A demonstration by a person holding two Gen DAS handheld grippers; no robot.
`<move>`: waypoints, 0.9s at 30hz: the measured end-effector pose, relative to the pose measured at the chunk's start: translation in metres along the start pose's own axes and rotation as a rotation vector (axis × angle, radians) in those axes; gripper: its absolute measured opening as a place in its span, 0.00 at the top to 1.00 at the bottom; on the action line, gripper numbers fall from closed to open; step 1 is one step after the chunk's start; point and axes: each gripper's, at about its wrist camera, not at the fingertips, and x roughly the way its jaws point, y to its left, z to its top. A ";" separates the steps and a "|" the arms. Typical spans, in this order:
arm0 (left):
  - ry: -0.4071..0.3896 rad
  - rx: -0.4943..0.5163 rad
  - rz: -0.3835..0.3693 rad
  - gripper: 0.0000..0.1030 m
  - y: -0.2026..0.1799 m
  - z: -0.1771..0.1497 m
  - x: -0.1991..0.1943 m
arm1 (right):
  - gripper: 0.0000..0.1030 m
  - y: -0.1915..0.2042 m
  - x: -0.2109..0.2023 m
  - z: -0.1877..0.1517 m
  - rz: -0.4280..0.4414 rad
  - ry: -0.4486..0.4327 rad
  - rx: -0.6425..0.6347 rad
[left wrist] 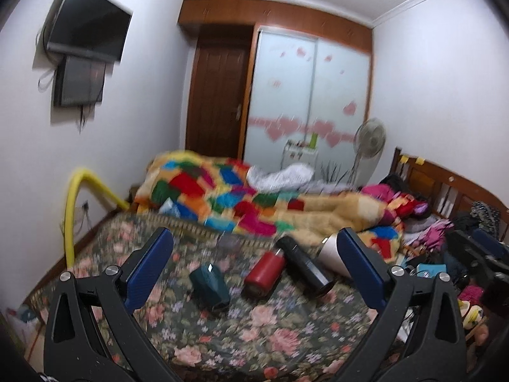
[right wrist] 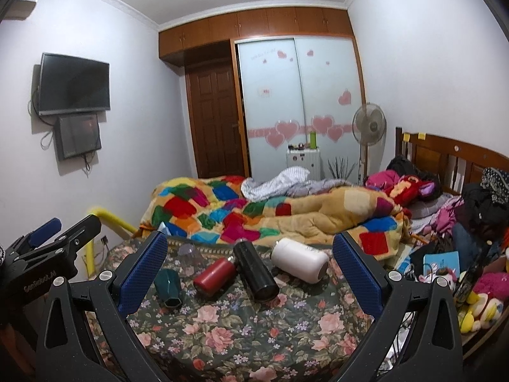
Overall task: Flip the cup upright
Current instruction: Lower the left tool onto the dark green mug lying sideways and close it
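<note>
Both grippers spread, empty: left gripper [left wrist: 254, 254], right gripper [right wrist: 249, 254], hovering near bed edge. I judge approach stage, nothing contacted. Cups lie on sides on floral bedspread [right wrist: 254, 324]: teal cup [right wrist: 168, 286] far left, red cup [right wrist: 213, 276], black cup [right wrist: 256, 269], white cup [right wrist: 300, 259] right. Which one is target, cannot tell. Patchwork quilt [right wrist: 286, 213] bounds far side; open bedspread near side gives room. Soft surface: tipping risk.

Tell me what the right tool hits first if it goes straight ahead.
Probably the black cup, lying on its side about midway between the open right tool's fingers. The red cup lies just left of it. Depth is unclear.
</note>
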 end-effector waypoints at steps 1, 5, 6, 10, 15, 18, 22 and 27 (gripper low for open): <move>0.038 -0.010 0.020 0.00 0.007 -0.005 0.015 | 0.00 -0.001 0.007 -0.002 -0.003 0.016 0.001; 0.185 -0.036 0.120 0.00 0.032 -0.035 0.075 | 0.00 -0.006 0.038 -0.012 -0.022 0.096 0.004; 0.226 -0.043 0.140 0.00 0.039 -0.044 0.091 | 0.00 -0.008 0.046 -0.015 -0.024 0.118 0.009; 0.405 -0.089 0.158 0.00 0.066 -0.086 0.154 | 0.00 -0.017 0.077 -0.027 -0.032 0.211 0.026; 0.570 -0.176 0.115 0.10 0.082 -0.124 0.222 | 0.00 -0.024 0.116 -0.045 -0.047 0.316 0.037; 0.606 -0.205 0.124 0.14 0.083 -0.130 0.248 | 0.00 -0.025 0.134 -0.054 -0.051 0.363 0.037; 0.621 -0.208 0.171 0.16 0.081 -0.139 0.272 | 0.00 -0.022 0.152 -0.062 -0.047 0.402 0.027; 0.631 -0.209 0.203 0.29 0.079 -0.150 0.292 | 0.00 -0.016 0.162 -0.065 -0.043 0.418 0.005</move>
